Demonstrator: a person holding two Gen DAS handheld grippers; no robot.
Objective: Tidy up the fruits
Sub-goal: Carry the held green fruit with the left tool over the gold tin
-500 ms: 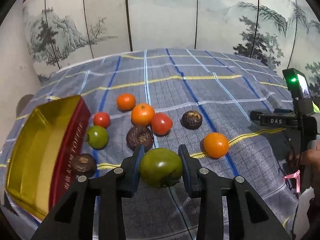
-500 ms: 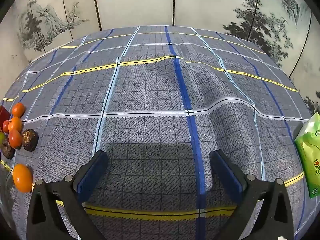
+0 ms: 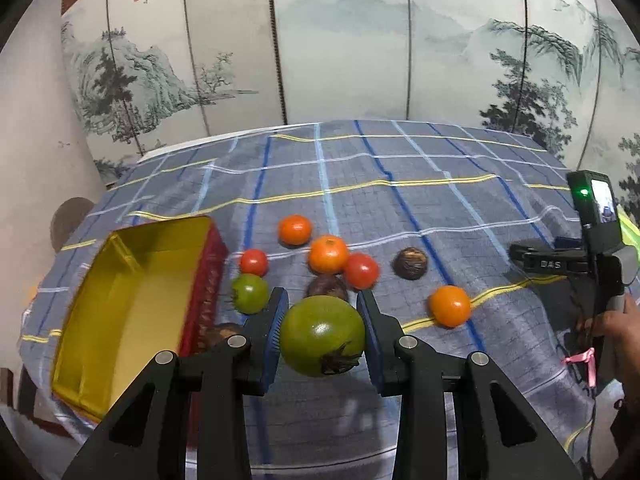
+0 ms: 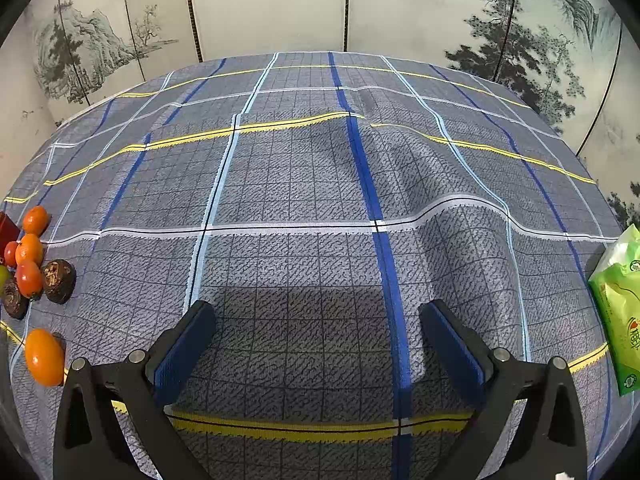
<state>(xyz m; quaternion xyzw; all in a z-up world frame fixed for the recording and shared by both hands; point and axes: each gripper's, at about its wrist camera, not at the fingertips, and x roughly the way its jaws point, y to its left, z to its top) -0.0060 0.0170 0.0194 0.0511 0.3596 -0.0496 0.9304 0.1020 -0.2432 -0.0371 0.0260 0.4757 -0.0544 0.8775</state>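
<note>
My left gripper (image 3: 322, 320) is shut on a large green tomato (image 3: 322, 335), lifted above the cloth. To its left lies an open box (image 3: 120, 304) with a yellow inside and a red outer wall. Behind the tomato sit several fruits: a small green tomato (image 3: 250, 293), red tomatoes (image 3: 253, 262) (image 3: 361, 271), oranges (image 3: 295, 229) (image 3: 328, 254) (image 3: 449, 305) and dark brown fruits (image 3: 409, 263) (image 3: 327, 286). My right gripper (image 4: 318, 340) stands open over bare cloth, far right of the fruits (image 4: 30, 268).
A blue-grey checked cloth (image 4: 320, 200) covers the table, with a raised fold in its middle. A green packet (image 4: 618, 312) lies at the right edge. A painted folding screen (image 3: 340, 40) stands behind. A person's hand (image 3: 612, 320) holds the right gripper.
The left gripper has lifted the green tomato and swung left, so the box's yellow inside now shows. The right gripper has kept still.
</note>
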